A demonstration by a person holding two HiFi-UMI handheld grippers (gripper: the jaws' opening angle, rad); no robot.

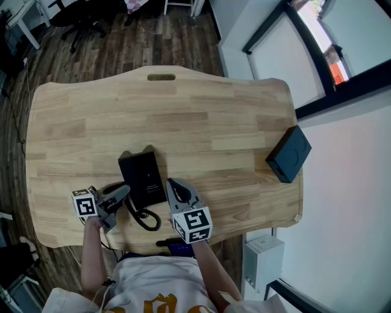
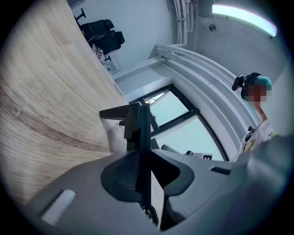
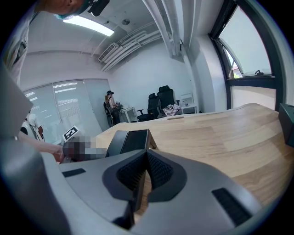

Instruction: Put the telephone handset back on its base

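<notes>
The black telephone base (image 1: 144, 174) lies on the wooden table (image 1: 201, 116), close to the front edge; it also shows in the right gripper view as the base (image 3: 133, 140). My left gripper (image 1: 121, 195) is at the base's near left corner. It is turned on its side and shut on the black handset (image 2: 144, 137), of which only a thin edge shows between the pads. The coiled cord (image 1: 145, 219) hangs in a loop in front of the base. My right gripper (image 1: 175, 187) is just right of the base, its jaws shut (image 3: 146, 158) with nothing between them.
A dark box (image 1: 288, 154) sits at the table's right edge, beside a window wall. The table has a handle slot (image 1: 161, 77) at its far edge. Office chairs (image 1: 79, 18) stand on the wood floor beyond. A person stands in the far room (image 3: 110, 103).
</notes>
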